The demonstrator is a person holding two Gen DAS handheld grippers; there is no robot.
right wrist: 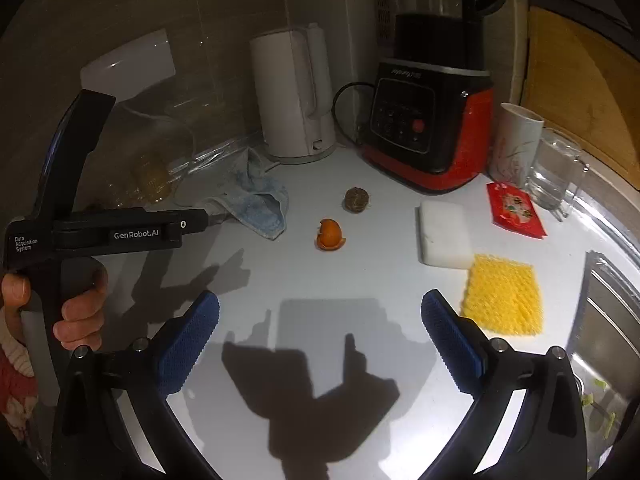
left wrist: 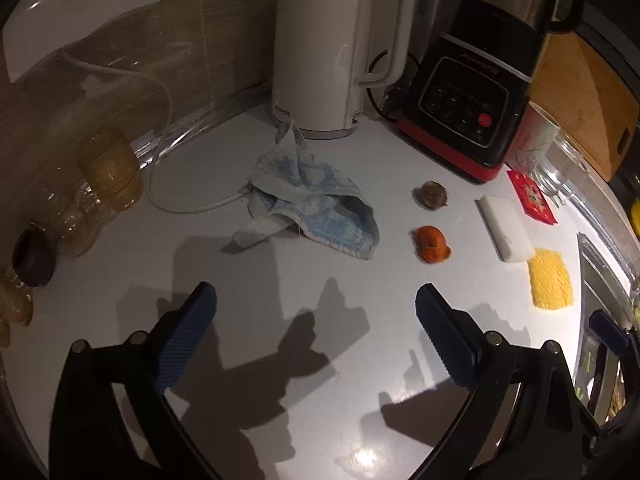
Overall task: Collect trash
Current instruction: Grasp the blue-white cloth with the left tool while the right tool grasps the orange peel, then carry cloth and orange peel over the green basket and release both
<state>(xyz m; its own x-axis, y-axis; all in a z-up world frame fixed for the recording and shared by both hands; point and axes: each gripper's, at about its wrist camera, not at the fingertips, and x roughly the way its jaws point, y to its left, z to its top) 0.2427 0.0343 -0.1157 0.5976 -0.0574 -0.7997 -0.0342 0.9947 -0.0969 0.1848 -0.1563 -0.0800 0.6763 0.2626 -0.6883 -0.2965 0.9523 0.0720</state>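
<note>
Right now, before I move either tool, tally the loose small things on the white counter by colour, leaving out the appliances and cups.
Orange: 1, curled orange peel
Brown: 1, round brown husk
Red: 1, flat red packet
White: 1, white block sponge
Yellow: 1, yellow mesh scrubber
Blue: 1, crumpled blue-white cloth
Total: 6

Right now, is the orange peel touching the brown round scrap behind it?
Apart. The right wrist view shows bare white counter between the orange peel and the brown round scrap; the left wrist view shows the same gap.

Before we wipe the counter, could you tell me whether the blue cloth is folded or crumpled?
Crumpled: the blue cloth lies bunched in an uneven heap on the counter, with edges turned over and one corner sticking up.
</note>
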